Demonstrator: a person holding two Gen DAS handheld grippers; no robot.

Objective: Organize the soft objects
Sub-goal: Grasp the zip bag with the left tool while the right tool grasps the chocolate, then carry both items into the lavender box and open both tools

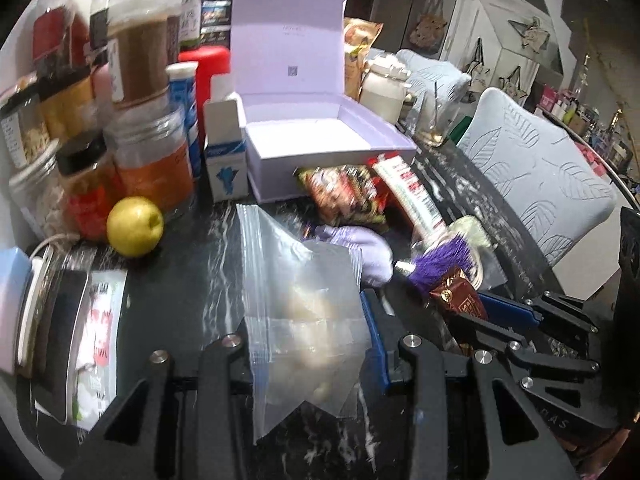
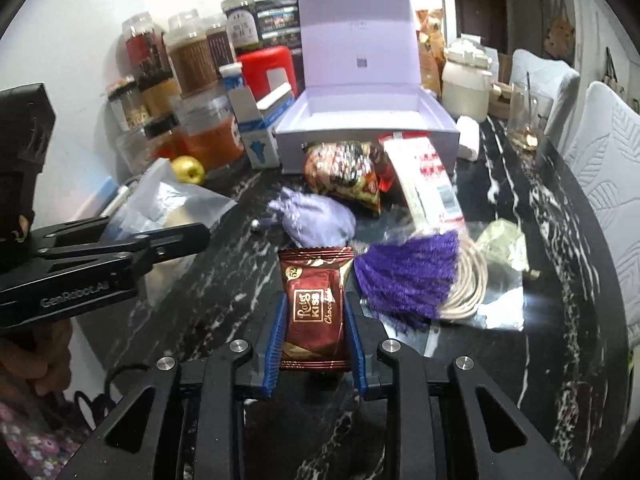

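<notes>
My left gripper [image 1: 308,336] is shut on a clear zip bag [image 1: 300,300] with pale lumps inside, held above the dark marble table [image 1: 192,280]. My right gripper [image 2: 316,332] is shut on a brown chocolate packet [image 2: 314,312]; the packet also shows in the left wrist view [image 1: 460,296]. An open lilac box [image 2: 360,120] stands behind, empty inside. In front of it lie a red snack bag [image 2: 348,172], a lilac pouch [image 2: 316,216], a white and red packet [image 2: 428,184], a purple tassel [image 2: 408,276] and a pale wrapped piece [image 2: 504,240].
Jars and bottles [image 1: 132,92] crowd the back left, with a yellow apple [image 1: 134,226] and a small blue and white carton [image 1: 226,168]. A white jar [image 2: 466,80] and a glass [image 2: 524,116] stand at the right. White chairs [image 1: 536,184] line the table's right edge.
</notes>
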